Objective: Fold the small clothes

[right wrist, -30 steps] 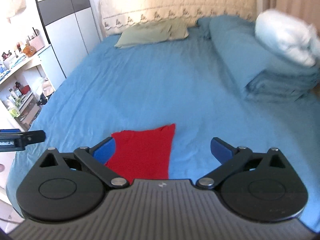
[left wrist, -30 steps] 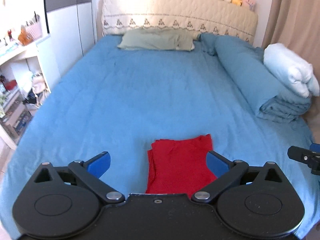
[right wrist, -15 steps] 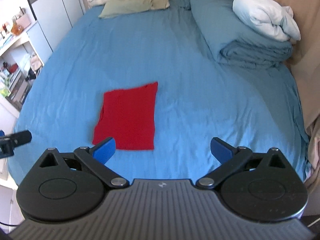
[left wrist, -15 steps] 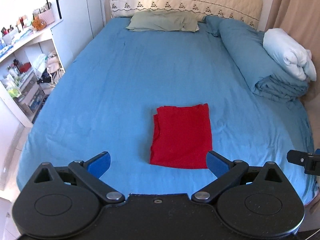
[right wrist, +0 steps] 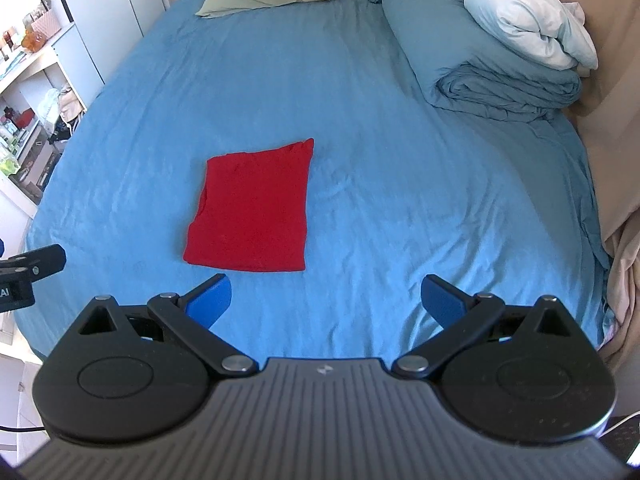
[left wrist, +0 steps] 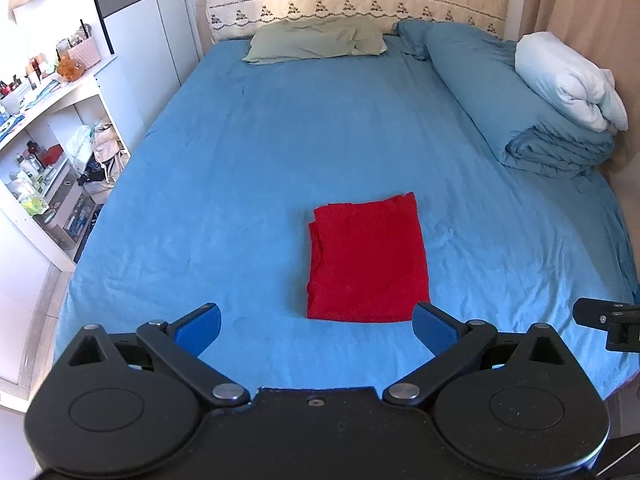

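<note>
Hovering above the foot of the blue bed [left wrist: 280, 140], we've got both tools spread wide and holding nothing: left gripper [left wrist: 316, 330] at the bottom of its view, right gripper [right wrist: 326, 298] likewise. Our red garment [left wrist: 366, 260] lies flat in a neat rectangle, lower centre of frame, looking fully folded. Next, we reckon, it's one more fold or a fresh piece.

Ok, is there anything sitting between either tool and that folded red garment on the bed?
Nothing visible. Only bare blue bedsheet lies between the open left tool and the red garment, and between the open right tool and it. The duvet and pillows lie well beyond.
</note>
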A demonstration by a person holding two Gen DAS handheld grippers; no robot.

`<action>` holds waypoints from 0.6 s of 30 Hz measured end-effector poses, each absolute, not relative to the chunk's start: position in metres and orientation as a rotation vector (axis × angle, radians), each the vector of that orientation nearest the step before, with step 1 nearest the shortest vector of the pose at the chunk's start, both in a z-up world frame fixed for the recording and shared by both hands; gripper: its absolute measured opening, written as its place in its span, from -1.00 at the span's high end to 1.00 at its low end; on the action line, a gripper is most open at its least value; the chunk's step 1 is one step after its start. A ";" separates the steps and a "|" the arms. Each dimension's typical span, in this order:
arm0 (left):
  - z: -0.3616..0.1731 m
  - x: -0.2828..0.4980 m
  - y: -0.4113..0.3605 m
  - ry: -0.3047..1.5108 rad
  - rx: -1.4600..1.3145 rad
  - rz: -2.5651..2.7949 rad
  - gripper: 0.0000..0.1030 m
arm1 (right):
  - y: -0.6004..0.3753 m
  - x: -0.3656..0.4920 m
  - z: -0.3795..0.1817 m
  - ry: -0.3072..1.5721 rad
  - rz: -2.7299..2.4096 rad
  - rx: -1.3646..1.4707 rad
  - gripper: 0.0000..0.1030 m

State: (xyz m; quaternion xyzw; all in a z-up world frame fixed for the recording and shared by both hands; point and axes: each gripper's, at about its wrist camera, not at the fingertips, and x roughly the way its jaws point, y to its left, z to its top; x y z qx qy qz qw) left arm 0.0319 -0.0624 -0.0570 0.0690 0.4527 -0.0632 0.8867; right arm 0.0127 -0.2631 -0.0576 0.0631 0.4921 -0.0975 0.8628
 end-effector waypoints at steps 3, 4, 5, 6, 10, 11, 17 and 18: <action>-0.056 0.034 -0.063 0.941 0.143 -0.135 -1.00 | -0.263 0.012 -0.057 1.033 -0.206 0.132 -1.00; -0.056 0.034 -0.064 0.940 0.144 -0.135 -1.00 | -0.263 0.013 -0.057 1.034 -0.207 0.134 -1.00; -0.055 0.034 -0.065 0.938 0.144 -0.137 -1.00 | -0.264 0.013 -0.057 1.035 -0.208 0.134 -1.00; -0.055 0.034 -0.065 0.937 0.144 -0.137 -1.00 | -0.265 0.013 -0.057 1.035 -0.209 0.132 -1.00; -0.055 0.033 -0.067 0.936 0.145 -0.138 -1.00 | -0.267 0.014 -0.055 1.035 -0.212 0.134 -1.00; -0.055 0.033 -0.068 0.935 0.145 -0.139 -1.00 | -0.267 0.014 -0.055 1.035 -0.213 0.135 -1.00; -0.054 0.033 -0.070 0.936 0.150 -0.140 -1.00 | -0.269 0.014 -0.054 1.029 -0.220 0.139 -1.00; -0.054 0.033 -0.069 0.936 0.149 -0.141 -1.00 | -0.270 0.014 -0.053 1.028 -0.221 0.140 -1.00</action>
